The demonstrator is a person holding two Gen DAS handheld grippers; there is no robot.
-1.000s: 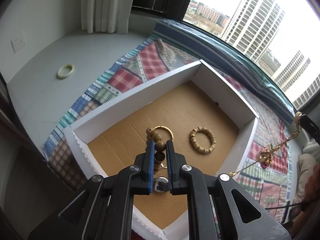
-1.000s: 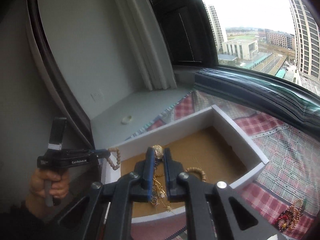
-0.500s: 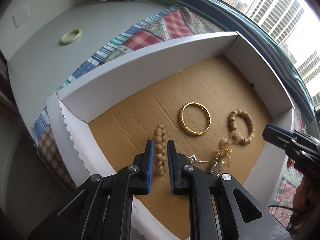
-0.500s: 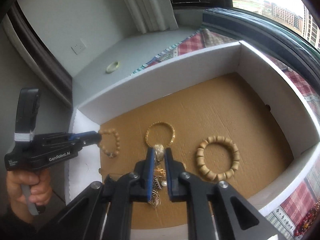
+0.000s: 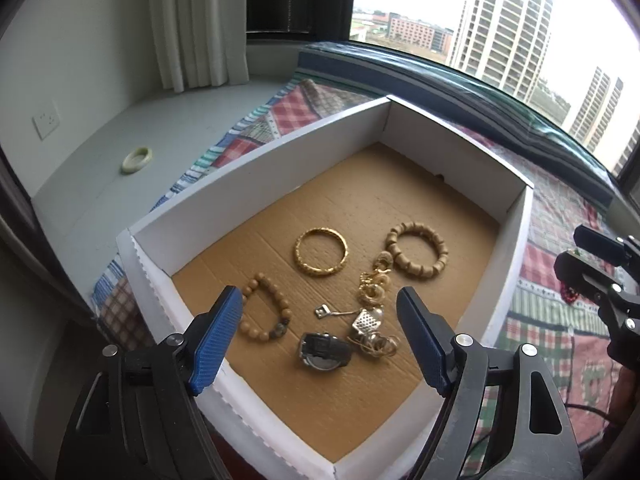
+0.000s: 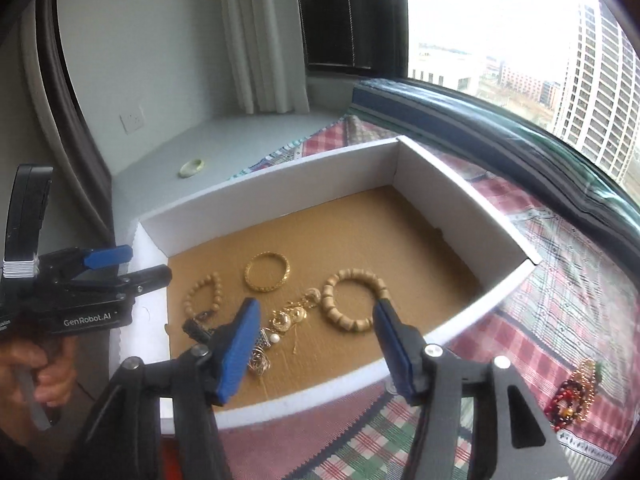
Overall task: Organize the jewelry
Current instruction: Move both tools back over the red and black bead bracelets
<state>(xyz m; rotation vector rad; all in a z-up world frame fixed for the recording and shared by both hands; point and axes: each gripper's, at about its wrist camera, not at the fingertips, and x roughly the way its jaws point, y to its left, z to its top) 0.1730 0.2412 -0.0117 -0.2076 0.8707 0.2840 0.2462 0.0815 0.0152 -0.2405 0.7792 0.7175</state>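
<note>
A white box (image 5: 256, 184) with a brown cardboard floor holds several pieces: a small bead bracelet (image 5: 264, 312), a gold bangle (image 5: 321, 252), a large wooden bead bracelet (image 5: 416, 250), a gold chain necklace (image 5: 372, 292) and a dark watch (image 5: 324, 350). My left gripper (image 5: 317, 292) hovers over the box's near corner. Its jaws are opening, with nothing pressed between them. My right gripper (image 6: 314, 306) hangs above the necklace (image 6: 288, 316), jaws also opening and empty. Each gripper shows in the other's view: left gripper (image 6: 150, 263), right gripper (image 5: 568, 248).
The box sits on a plaid cloth (image 6: 560, 300) along a window sill. A red and gold beaded piece (image 6: 572, 396) lies on the cloth right of the box. A pale green ring (image 5: 137, 160) rests on the grey ledge behind. A hand (image 6: 40, 372) holds the left gripper.
The left gripper lowered the small bead bracelet into the box and let it go. The right gripper set down the gold necklace and released it. Both jaws have opened wide.
</note>
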